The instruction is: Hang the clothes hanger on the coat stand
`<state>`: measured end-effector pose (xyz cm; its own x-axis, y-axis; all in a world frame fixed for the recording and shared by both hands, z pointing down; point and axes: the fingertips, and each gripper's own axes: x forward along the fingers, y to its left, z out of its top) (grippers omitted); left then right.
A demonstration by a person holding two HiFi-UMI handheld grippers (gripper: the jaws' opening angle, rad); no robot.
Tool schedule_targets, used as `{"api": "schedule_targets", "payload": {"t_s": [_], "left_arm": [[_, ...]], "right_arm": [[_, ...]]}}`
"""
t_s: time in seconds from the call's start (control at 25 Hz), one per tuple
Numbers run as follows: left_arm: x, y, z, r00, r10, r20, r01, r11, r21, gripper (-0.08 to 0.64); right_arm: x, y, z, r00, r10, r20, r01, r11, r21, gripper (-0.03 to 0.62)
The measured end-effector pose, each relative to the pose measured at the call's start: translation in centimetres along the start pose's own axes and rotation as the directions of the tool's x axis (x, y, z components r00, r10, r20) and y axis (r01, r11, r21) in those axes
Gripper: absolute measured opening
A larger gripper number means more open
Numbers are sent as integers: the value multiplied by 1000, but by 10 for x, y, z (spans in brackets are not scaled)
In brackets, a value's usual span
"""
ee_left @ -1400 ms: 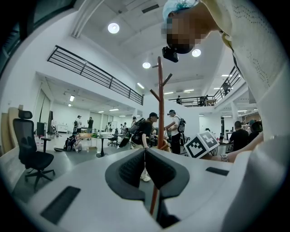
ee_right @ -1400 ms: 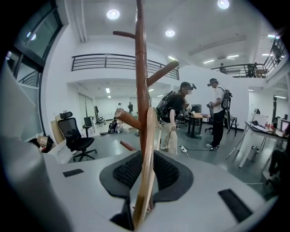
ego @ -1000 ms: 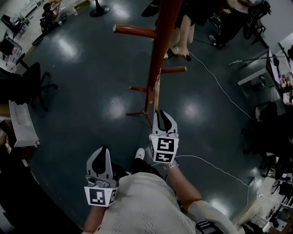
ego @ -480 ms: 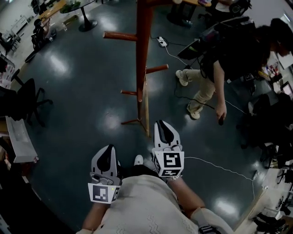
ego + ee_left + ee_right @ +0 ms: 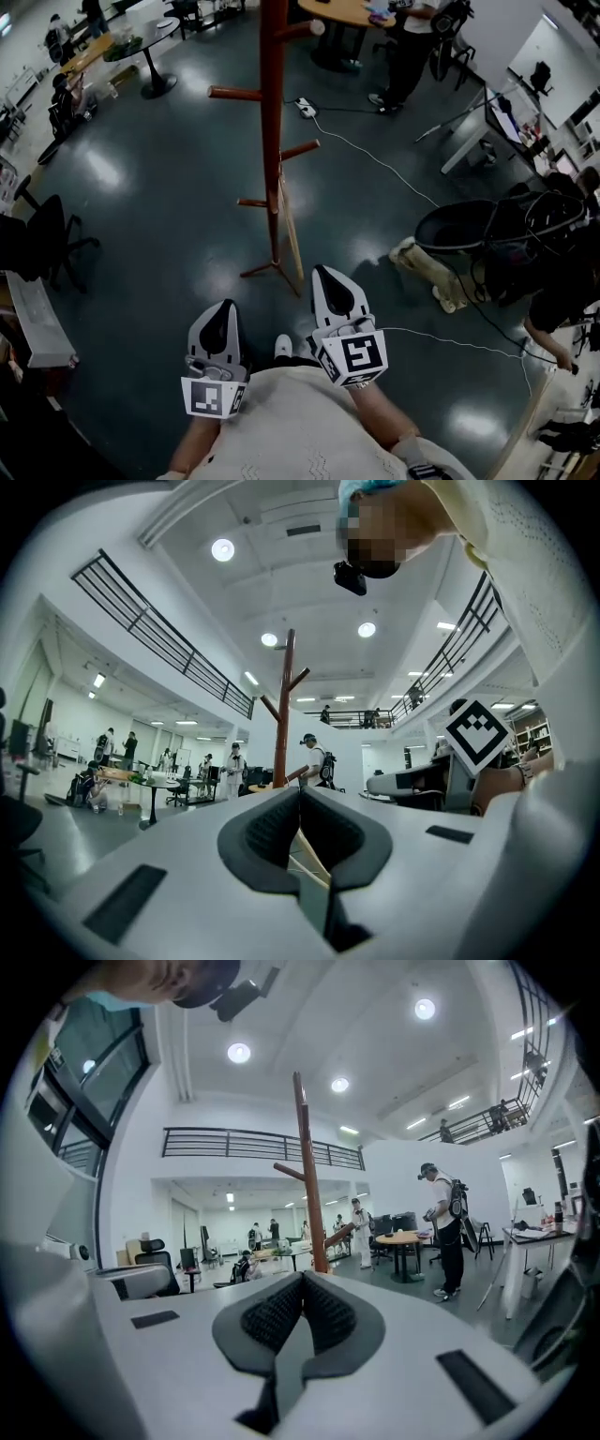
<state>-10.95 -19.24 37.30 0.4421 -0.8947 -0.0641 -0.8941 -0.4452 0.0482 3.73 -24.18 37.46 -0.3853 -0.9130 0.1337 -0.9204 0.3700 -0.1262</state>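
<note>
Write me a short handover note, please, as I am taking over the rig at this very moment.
Left gripper: shut, empty.
Right gripper: shut, empty.
Both are held close to the body, short of the coat stand.
The pale wooden hanger is close beside the stand's pole, low down. It looks hung, but its hook cannot be made out.
Done, probably: the hanging.
Left: check that the hook sits over a peg, and rehang it if not.
</note>
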Motion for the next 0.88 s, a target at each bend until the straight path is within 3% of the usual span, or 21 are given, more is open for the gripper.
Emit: {"api": "schedule_targets", "payload": {"t_s": [0.48, 0.88], "left_arm": [[-7, -8, 3, 1000, 7, -9, -7, 1000, -4, 12], [-13, 0, 4, 999, 32, -20, -32, 999, 4, 12]], "right_arm": [[-18, 6, -6, 1000, -1, -13, 1, 999, 40, 20], [-10, 20, -5, 999, 47, -22, -47, 998, 30, 20]]}}
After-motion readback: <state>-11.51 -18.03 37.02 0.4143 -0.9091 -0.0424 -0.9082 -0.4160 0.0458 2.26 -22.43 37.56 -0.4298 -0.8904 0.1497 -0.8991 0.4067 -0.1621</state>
